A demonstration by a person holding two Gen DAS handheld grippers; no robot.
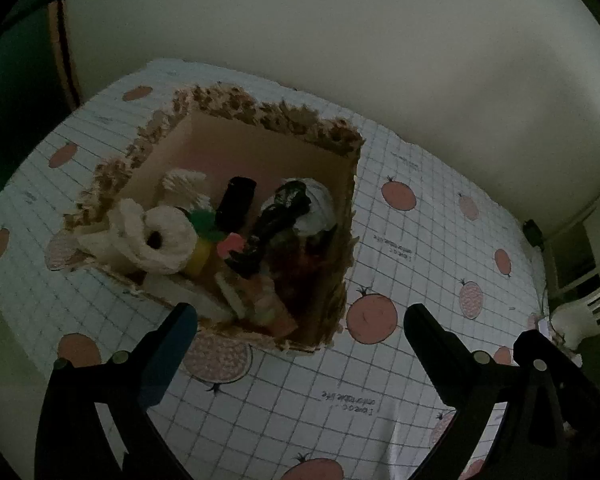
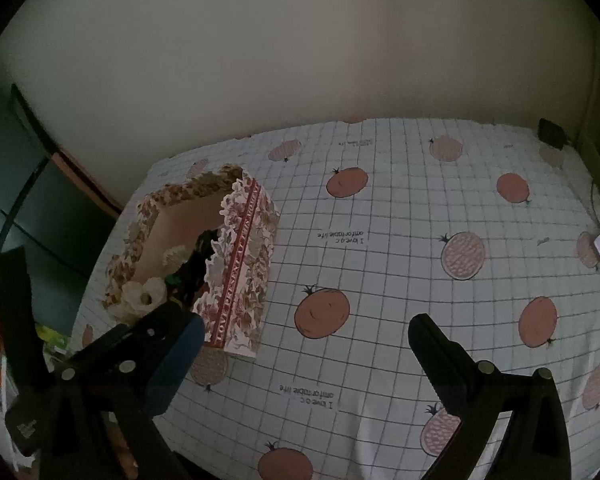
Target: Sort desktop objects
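at the bottom of each frame, the left gripper (image 1: pixel 300 316) and right gripper (image 2: pixel 306 326) gape fully wide, holding nothing, over the grid-patterned fruit-print tablecloth (image 1: pixel 400 360). beyond, left of centre, the floral cardboard box (image 1: pixel 342 216) stands crammed with sorted objects.

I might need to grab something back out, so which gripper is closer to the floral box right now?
Left. The left gripper hangs open right over the near edge of the floral box. The right gripper is open too, with the box off beside its left finger.
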